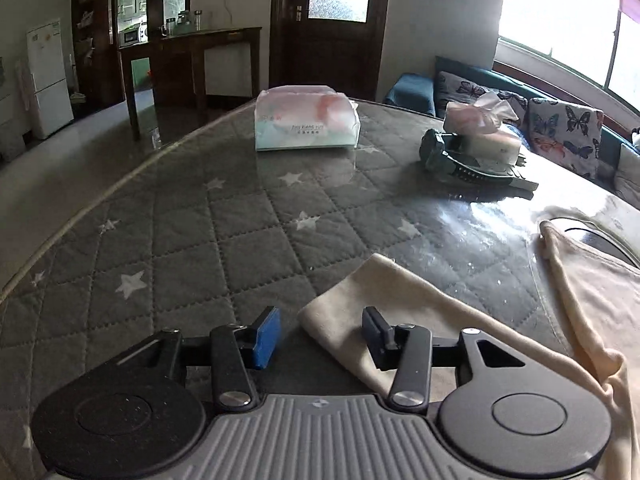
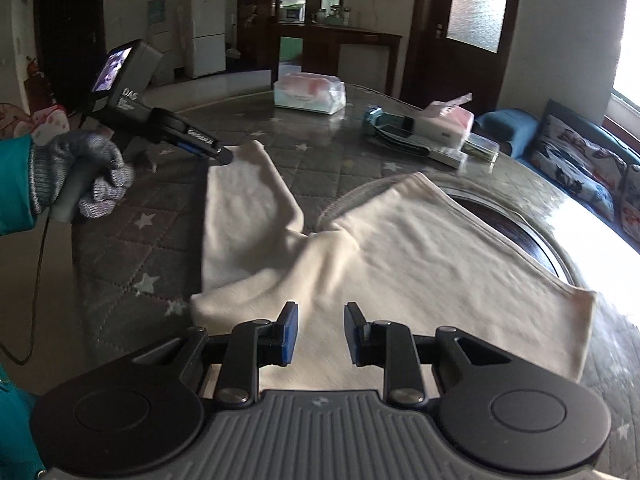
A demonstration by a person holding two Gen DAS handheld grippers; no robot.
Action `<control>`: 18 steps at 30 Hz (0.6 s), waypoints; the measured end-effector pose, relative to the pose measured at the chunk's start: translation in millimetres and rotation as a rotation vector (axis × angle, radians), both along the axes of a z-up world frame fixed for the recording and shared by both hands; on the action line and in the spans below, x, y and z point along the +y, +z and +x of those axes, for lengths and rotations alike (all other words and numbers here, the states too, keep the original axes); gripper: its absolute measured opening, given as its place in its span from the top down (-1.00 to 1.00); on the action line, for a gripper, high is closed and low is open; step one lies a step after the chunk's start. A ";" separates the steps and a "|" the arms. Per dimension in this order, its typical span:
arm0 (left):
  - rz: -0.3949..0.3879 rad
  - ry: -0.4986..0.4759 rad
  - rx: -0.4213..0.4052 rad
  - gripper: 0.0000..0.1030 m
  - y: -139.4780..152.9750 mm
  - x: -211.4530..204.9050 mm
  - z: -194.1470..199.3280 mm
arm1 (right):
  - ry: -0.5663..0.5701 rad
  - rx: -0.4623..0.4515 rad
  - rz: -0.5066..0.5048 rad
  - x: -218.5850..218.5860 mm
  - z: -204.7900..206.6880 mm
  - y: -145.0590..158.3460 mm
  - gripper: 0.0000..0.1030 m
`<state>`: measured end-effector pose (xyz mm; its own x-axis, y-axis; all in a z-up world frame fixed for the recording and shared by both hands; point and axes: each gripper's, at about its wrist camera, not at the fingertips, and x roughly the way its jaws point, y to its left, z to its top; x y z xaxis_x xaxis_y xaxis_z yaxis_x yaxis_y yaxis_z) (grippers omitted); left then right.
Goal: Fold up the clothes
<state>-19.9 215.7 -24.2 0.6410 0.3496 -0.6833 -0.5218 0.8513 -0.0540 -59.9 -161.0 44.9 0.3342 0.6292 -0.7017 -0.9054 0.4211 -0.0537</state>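
A cream garment [image 2: 400, 248] lies spread on the grey quilted table cover [image 2: 132, 248]. One leg or sleeve of it [image 2: 240, 200] runs toward the far left. In the left wrist view the end of that part [image 1: 360, 300] lies between and under the open jaws of my left gripper [image 1: 320, 336]. The right wrist view shows the left gripper [image 2: 218, 154] low at that cloth end, held by a gloved hand [image 2: 92, 176]. My right gripper [image 2: 320, 332] is open just above the garment's near edge, holding nothing.
Two tissue packs [image 1: 306, 120] [image 1: 480, 128] sit at the far side of the table, with a dark watch-like device [image 1: 460, 160] beside the right one. A round glass insert [image 2: 520, 220] lies under the garment's right part. A sofa with butterfly cushions [image 1: 560, 128] stands beyond.
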 end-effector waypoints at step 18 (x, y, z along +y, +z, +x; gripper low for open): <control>0.016 0.110 -0.069 0.91 16.6 15.1 -40.2 | -0.010 0.085 0.044 47.8 34.0 -18.6 0.50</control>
